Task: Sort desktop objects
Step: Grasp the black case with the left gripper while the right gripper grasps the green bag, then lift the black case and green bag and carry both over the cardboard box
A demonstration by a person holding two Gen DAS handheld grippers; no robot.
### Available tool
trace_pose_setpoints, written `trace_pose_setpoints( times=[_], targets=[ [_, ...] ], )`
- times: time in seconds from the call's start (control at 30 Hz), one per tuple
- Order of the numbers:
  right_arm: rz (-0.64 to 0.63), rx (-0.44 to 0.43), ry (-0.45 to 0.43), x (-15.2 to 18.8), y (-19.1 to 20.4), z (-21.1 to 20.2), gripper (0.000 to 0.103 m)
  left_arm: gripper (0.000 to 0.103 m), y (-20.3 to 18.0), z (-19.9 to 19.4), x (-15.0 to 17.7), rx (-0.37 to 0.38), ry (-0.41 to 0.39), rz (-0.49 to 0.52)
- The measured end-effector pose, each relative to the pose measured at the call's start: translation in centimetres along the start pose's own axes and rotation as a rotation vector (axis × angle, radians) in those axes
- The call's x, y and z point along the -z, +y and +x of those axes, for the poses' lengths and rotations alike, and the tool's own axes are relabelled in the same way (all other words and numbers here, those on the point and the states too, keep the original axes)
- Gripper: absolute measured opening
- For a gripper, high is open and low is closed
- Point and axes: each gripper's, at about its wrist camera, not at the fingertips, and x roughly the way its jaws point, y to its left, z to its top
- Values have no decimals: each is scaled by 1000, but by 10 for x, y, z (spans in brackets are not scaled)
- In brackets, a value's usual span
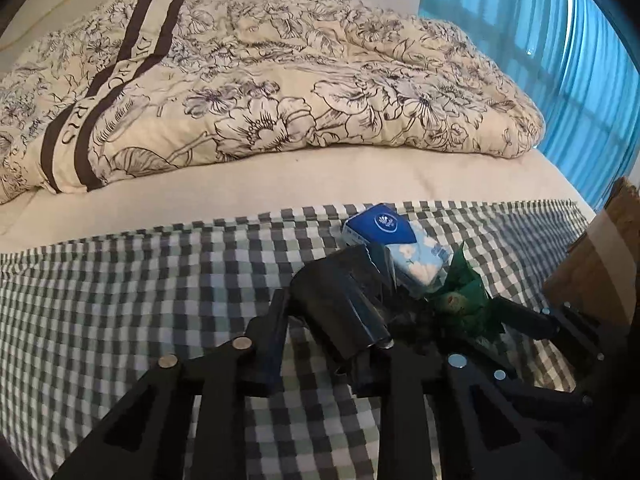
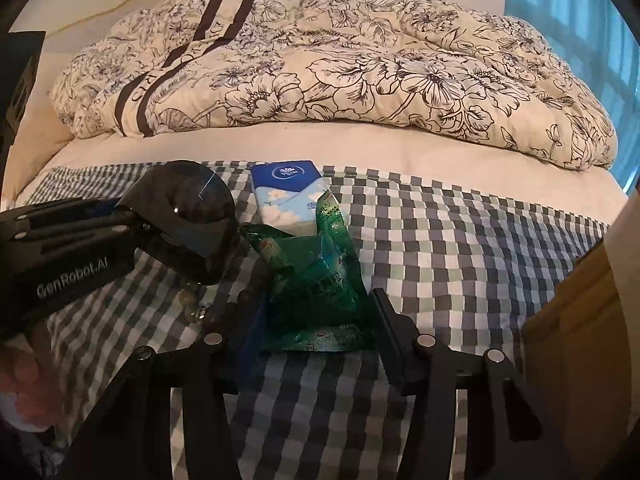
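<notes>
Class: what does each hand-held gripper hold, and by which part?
Left hand-held gripper: black object, by one end. Right hand-held gripper: green packet, fingers flank its bottom; grip uncertain.

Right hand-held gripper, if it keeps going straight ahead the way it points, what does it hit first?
The green packet, already standing between the open fingers of the right hand-held gripper. Right behind it lies the blue tissue pack on the checked cloth, though depth is hard to judge.
</notes>
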Motion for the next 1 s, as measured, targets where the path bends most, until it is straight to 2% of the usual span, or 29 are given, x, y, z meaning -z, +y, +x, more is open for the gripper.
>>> trace_pose_setpoints(
  times=[0.13,0.23,0.53,0.77,1.0],
  targets=[
    [2,-7,-15,1,1,-14,48,21,0,-6,2,-2,4,5],
    [0,-5,-24,1,2,-25,48,15,-1,-18,3,-4,-10,-2],
    [13,-23,-89,-1,3,-76,47,15,-3,-71,-1,-37,-63,0],
    [-5,-50,-169,-9,16,-140,47,15,-2,-151,-7,-76,-152,-23],
    [-8,-57,-282,-13,20,-228,47,15,-18,-247,-13,-113,-278,-30]
  ],
)
